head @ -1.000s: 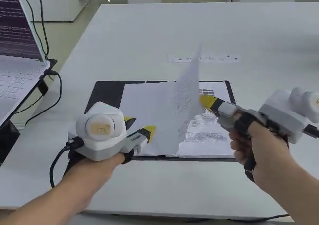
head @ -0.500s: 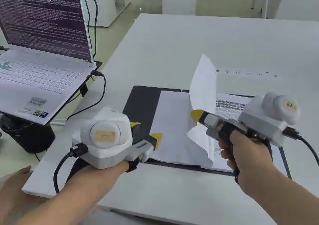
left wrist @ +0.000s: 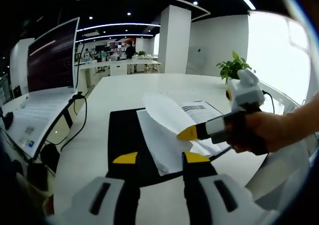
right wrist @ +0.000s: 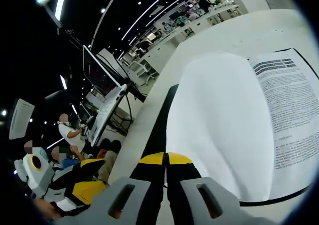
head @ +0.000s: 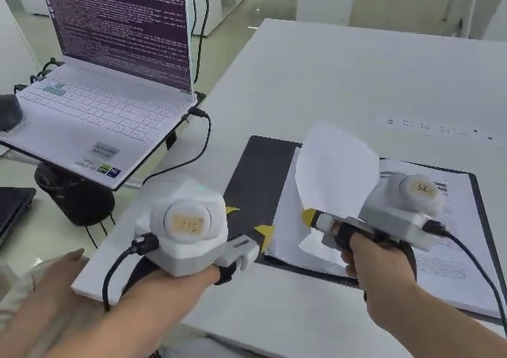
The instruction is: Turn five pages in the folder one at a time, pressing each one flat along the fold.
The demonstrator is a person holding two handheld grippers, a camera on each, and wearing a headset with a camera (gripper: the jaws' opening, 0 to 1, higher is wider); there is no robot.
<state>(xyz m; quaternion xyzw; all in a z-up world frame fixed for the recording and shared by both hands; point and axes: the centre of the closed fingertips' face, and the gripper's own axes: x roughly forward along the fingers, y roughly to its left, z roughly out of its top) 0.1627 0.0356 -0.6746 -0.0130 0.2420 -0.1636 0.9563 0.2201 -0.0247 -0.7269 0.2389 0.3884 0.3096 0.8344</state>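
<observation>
Head view: the right gripper point(head: 309, 217) pinches a lifted page point(head: 337, 172) between closed jaws, mid-turn over the open folder point(head: 252, 185) at frame centre. Lower left, the left gripper point(head: 247, 223), jaws apart and empty, hovers by the folder's edge. Next, likely: lay the page leftward and press along the fold. The table point(head: 356, 65) beyond offers room; the laptop point(head: 103, 112) sits upper left.

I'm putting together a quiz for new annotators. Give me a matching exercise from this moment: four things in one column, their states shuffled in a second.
Things:
1. left gripper
2. right gripper
3. page
4. laptop

States:
A. lifted and curved
B. screen lit with text
C. jaws apart, holding nothing
D. jaws shut on paper

Pairs: 1-C, 2-D, 3-A, 4-B
</observation>
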